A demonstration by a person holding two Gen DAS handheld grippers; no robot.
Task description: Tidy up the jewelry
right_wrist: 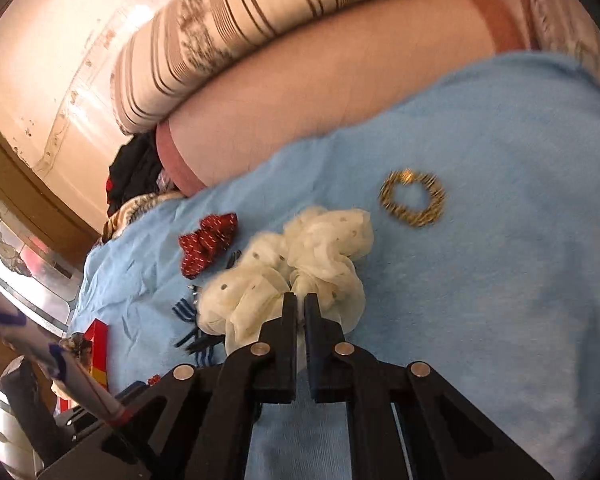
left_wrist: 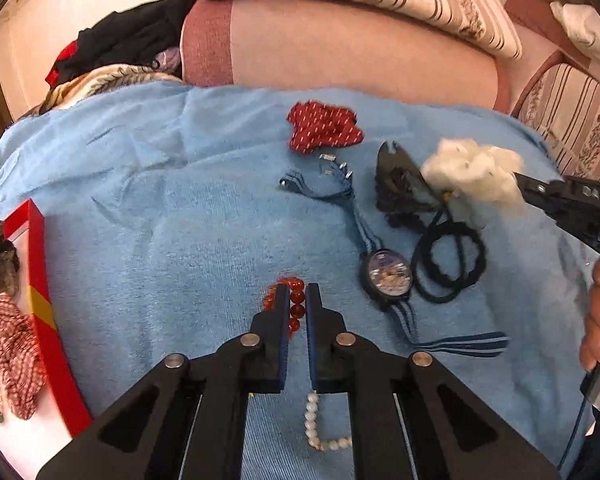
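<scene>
Your left gripper [left_wrist: 297, 300] has its jaws pressed nearly together around a red bead bracelet [left_wrist: 291, 304]: round, glossy orange-red beads run in a line between the two fingers, and the strand's loop curls out past the left fingertip onto the blue cloth [left_wrist: 160, 240]. Behind the jaws, under the gripper body, a string of white pearl beads [left_wrist: 316, 420] lies in a hooked curve.

Ahead and to the right of that claw lies a watch [left_wrist: 389, 274] with an oval dark-rimmed face and a blue-and-white striped strap, stretched out flat. Just right of it a black hair tie [left_wrist: 450, 266] lies looped on the cloth. Farther ahead sits a red scrunchie [left_wrist: 324, 126] flecked with white dashes. Far to the left is a red-edged box [left_wrist: 40, 300] holding a red checked scrunchie [left_wrist: 14, 354].

Your right gripper [right_wrist: 299, 304] is closed on a white scrunchie [right_wrist: 292, 264], sheer cream fabric, ruffled and puffy, dotted with small dark specks; the fingertips pinch its near edge. Ahead and to the right of that claw, well apart from it, a gold-and-black bracelet [right_wrist: 413, 198] lies as an open ring on the cloth, slightly blurred.
</scene>
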